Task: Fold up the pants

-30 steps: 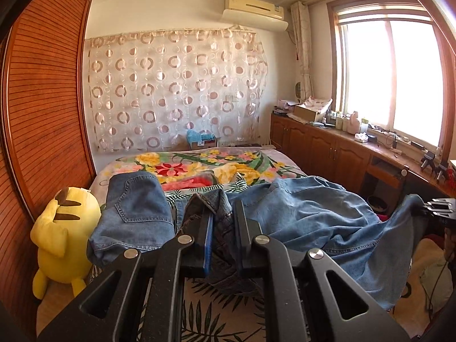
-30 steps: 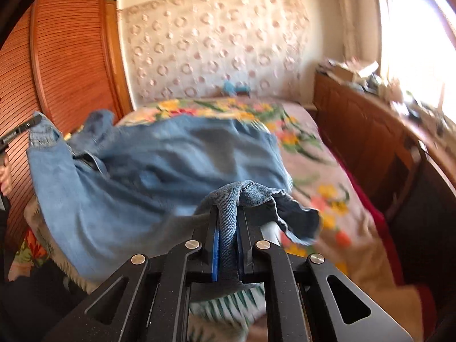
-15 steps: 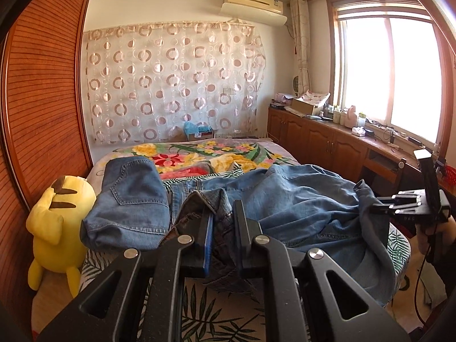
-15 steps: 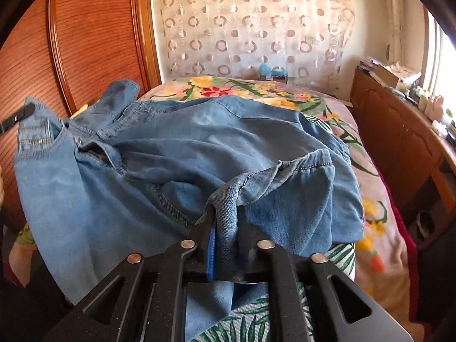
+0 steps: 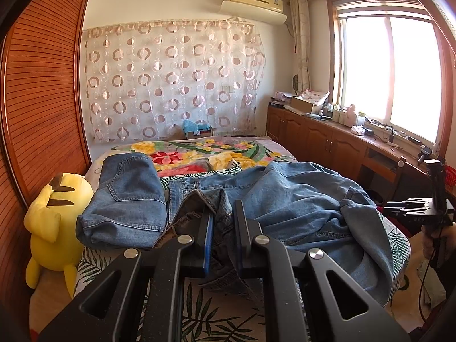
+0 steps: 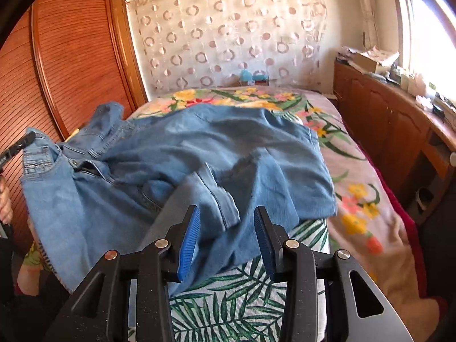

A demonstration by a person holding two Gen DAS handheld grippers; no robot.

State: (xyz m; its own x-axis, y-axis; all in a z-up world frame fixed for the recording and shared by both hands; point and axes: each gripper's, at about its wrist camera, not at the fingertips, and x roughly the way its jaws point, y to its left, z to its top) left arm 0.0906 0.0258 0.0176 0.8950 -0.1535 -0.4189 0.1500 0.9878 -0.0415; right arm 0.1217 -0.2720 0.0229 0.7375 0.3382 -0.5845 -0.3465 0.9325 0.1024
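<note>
There is one pair of blue jeans (image 5: 299, 199) on one bed (image 6: 367, 199), one yellow stuffed toy (image 5: 54, 222) at the near left, two grippers, one window (image 5: 387, 77) on the right, and one air conditioner (image 5: 253, 2) on the far wall.

The right gripper (image 6: 226, 236) has just been opening: a second ago its blue-padded fingers (image 6: 189, 242) clamped a hem of the light blue denim pants (image 6: 199, 154), and now they stand apart with the cloth loose between them. The released pant leg, then draped off the bed edge, now lies across the leaf-patterned bedspread (image 6: 242, 299).
</note>
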